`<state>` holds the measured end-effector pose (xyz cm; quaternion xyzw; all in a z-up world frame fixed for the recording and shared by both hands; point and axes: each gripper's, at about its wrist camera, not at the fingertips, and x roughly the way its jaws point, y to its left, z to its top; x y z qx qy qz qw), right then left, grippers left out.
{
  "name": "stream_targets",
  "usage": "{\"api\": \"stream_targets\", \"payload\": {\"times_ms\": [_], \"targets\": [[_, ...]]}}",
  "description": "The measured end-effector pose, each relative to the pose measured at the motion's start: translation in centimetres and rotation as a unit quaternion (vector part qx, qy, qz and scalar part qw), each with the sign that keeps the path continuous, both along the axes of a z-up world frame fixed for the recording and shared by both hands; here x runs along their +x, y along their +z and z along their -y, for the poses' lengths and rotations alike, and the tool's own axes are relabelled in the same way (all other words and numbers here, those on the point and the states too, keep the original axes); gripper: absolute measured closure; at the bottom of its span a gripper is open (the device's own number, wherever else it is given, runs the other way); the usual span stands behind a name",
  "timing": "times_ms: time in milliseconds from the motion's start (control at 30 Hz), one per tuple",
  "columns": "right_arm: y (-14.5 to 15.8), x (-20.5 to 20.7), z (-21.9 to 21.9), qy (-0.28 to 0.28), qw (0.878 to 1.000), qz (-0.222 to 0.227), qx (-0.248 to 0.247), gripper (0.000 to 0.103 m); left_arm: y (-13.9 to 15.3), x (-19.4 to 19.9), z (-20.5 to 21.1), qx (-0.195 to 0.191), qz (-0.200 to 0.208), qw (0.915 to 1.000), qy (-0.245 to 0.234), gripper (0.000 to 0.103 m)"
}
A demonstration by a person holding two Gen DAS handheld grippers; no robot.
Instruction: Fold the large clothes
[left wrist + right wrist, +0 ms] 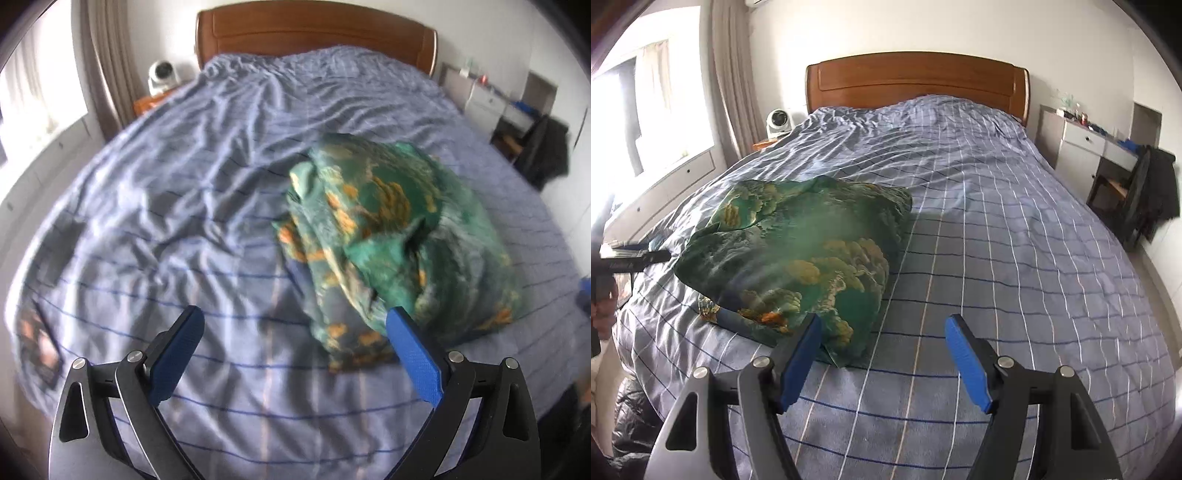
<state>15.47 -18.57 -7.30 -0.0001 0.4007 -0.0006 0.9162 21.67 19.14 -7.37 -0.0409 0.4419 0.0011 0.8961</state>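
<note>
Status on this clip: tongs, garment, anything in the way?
Left tongs open, empty. Right tongs open, empty. Green garment bundled on the bed, not held. Nothing in the way.

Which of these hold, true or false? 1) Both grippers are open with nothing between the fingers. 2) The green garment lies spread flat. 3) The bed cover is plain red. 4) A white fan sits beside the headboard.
1) True: the left gripper and the right gripper are open and empty.
2) False: the green garment lies in a bunched bundle.
3) False: the bed cover is blue-grey with a grid of lines.
4) True: the white fan sits left of the headboard.
</note>
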Motion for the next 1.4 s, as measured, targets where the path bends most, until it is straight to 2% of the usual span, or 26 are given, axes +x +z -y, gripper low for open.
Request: {"api": "stream_targets", "payload": {"times_ms": [33, 200, 233, 300, 433, 533, 633, 700, 800, 900, 1000, 1100, 1167, 1233, 1267, 1333, 1400], "targets": [[0.0, -0.1, 0.2, -0.003, 1.0, 0.0, 0.003, 0.032, -0.3, -0.3, -0.4, -0.017, -0.004, 0.9998, 0.007, 0.004], [-0.4, -0.6, 0.5, -0.008, 1.0, -0.006, 0.001, 0.032, -1.1, -0.2, -0.5, -0.011, -0.046, 0.9989, 0.004, 0.004], [-0.4, -0.7, 0.5, -0.008, 1.0, -0.008, 0.001, 0.032, -1.0, -0.1, -0.7, -0.022, -0.047, 0.9986, 0.006, 0.004], [-0.4, -0.9, 0.5, -0.006, 1.0, -0.006, 0.0, 0.032, 0.1, 0.2, -1.5, -0.068, -0.037, 0.997, -0.003, 0.004], [-0.5, -0.9, 0.3, -0.004, 1.0, -0.005, 0.002, 0.032, 3.6, 2.5, -0.8, -0.12, -0.004, 0.9915, -0.051, 0.003], [-0.9, -0.7, 0.2, -0.002, 1.0, -0.012, 0.012, 0.032, 4.1, 6.0, 1.1, -0.15, -0.02, 0.9839, -0.095, 0.003], [-1.1, -0.4, -0.2, 0.005, 1.0, -0.017, 0.024, 0.032, 1.3, 10.3, 1.7, -0.176, -0.066, 0.9778, -0.093, 0.003], [-0.9, -0.3, -0.4, 0.013, 0.999, -0.017, 0.03, 0.032, -2.4, 12.9, 1.3, -0.194, -0.111, 0.972, -0.074, 0.004], [-0.6, 0.5, -0.2, 0.023, 0.999, -0.018, 0.04, 0.032, -7.6, 14.8, 0.5, -0.197, -0.157, 0.9667, -0.047, 0.002], [-0.7, 2.0, 1.2, 0.022, 0.998, -0.024, 0.058, 0.032, -10.7, 14.8, -0.4, -0.24, -0.164, 0.956, -0.038, 0.0], [-2.1, 5.0, 3.3, 0.025, 0.993, -0.047, 0.102, 0.029, -12.4, 14.6, -0.4, -0.256, -0.165, 0.9511, -0.05, 0.0], [-5.7, 9.3, 5.3, 0.049, 0.973, -0.099, 0.203, 0.029, -13.8, 14.6, -0.9, -0.291, -0.169, 0.9402, -0.054, 0.0], [-8.8, 11.8, 6.3, 0.059, 0.951, -0.133, 0.272, 0.029, -13.9, 14.6, -0.8, -0.293, -0.168, 0.9396, -0.059, 0.0], [-11.0, 13.3, 6.7, 0.055, 0.938, -0.154, 0.306, 0.029, -13.9, 14.7, -0.7, -0.29, -0.168, 0.9403, -0.062, 0.0], [-12.6, 14.2, 6.7, 0.058, 0.927, -0.17, 0.33, 0.029, -13.9, 14.8, -0.6, -0.29, -0.169, 0.9397, -0.064, 0.0], [-14.2, 14.8, 6.7, 0.062, 0.911, -0.176, 0.368, 0.024, -14.1, 15.7, -0.6, -0.295, -0.169, 0.938, -0.068, 0.0], [-15.6, 15.7, 6.8, 0.07, 0.888, -0.172, 0.422, 0.023, -14.3, 16.6, -0.6, -0.3, -0.169, 0.9365, -0.069, 0.0]]}}
